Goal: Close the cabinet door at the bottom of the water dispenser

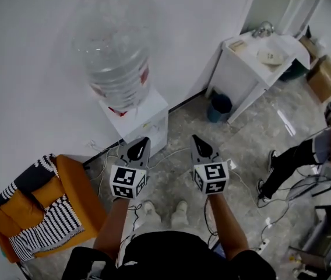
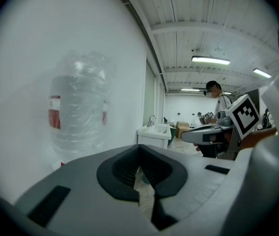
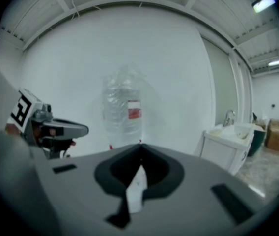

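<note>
The water dispenser (image 1: 148, 116) stands against the wall, a clear bottle (image 1: 114, 45) with a red label on top. Its white front face looks flat, with no door standing out; the lowest part is hidden behind my left gripper (image 1: 144, 139). Both grippers hang side by side in front of it, apart from it, with nothing in them. The left one is shut, tips together. My right gripper (image 1: 194, 137) is shut as well. The bottle (image 2: 78, 104) shows beyond the left gripper (image 2: 139, 149), and the bottle (image 3: 124, 109) also rises past the right gripper (image 3: 140, 146).
An orange chair (image 1: 75, 191) with striped cloth sits at the left. A white sink table (image 1: 241, 69) and a blue bin (image 1: 219, 107) are at the right. Cables (image 1: 171, 153) lie on the floor. A seated person's legs (image 1: 288, 165) are further right.
</note>
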Demonstrator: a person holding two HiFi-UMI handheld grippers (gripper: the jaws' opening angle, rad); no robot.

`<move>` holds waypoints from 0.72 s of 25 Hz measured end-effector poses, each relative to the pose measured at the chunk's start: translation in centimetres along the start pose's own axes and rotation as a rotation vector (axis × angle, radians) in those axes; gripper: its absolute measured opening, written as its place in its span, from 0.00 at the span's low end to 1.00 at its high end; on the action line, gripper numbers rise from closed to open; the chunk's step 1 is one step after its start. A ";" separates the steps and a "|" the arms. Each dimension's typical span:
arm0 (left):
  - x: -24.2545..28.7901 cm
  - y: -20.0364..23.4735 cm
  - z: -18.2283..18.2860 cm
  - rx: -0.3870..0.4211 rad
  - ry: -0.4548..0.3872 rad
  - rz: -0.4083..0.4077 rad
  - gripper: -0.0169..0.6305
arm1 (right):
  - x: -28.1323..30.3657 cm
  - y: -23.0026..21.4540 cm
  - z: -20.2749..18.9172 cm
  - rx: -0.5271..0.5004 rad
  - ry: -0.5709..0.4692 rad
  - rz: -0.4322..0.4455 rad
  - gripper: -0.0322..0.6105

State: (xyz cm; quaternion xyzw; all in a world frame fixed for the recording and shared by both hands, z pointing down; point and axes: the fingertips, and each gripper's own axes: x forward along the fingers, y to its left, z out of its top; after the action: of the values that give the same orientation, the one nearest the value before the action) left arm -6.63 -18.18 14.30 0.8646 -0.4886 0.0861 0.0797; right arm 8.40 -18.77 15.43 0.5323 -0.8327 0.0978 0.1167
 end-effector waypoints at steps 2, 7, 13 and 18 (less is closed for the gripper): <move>-0.5 -0.3 1.5 0.020 -0.016 0.002 0.04 | -0.7 0.0 1.4 0.002 -0.025 0.000 0.10; -1.9 -1.1 5.0 0.048 -0.065 0.006 0.04 | -2.1 0.0 4.8 0.009 -0.094 0.013 0.10; -2.5 -2.3 9.3 0.089 -0.142 0.010 0.04 | -3.1 0.3 8.8 -0.018 -0.169 0.029 0.10; -3.0 -3.3 12.6 0.137 -0.196 0.001 0.04 | -4.0 0.8 12.1 -0.047 -0.231 0.048 0.10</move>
State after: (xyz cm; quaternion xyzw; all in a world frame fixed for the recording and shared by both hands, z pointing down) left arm -4.45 -16.82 1.23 0.8722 -0.4872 0.0345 -0.0277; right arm 8.21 -18.48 2.64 0.5170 -0.8552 0.0190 0.0302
